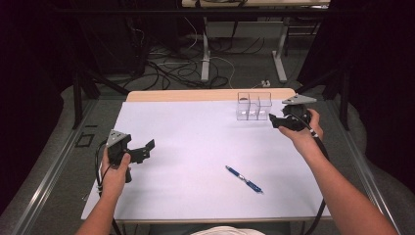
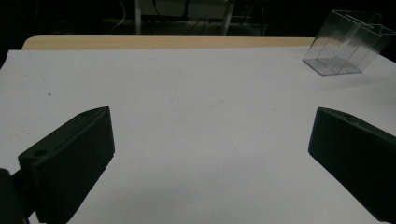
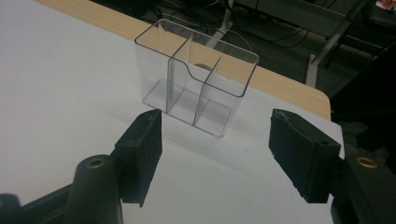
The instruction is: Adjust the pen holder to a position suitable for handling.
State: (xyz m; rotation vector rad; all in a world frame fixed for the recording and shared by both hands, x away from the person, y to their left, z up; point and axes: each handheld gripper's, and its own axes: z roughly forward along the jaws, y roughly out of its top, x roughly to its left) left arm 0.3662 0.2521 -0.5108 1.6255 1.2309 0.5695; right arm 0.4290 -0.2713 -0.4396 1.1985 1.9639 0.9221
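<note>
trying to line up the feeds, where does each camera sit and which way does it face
High view: above the person's side, facing forward and down on the white table; both forearms, left claw, right claw, blue pen.
Left gripper view: rides the left claw, looking across the table between open jaws.
Right gripper view: rides the right claw, facing the clear plastic divided organizer.
All views share the organizer.

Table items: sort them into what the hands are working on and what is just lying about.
In the job:
- clear divided organizer, standing empty near the table's far edge
- right gripper, open, its fingers aimed at the organizer, not touching it

Lying about:
- blue pen, flat on the white table, away from both hands
- left gripper, open over bare table, holding nothing
</note>
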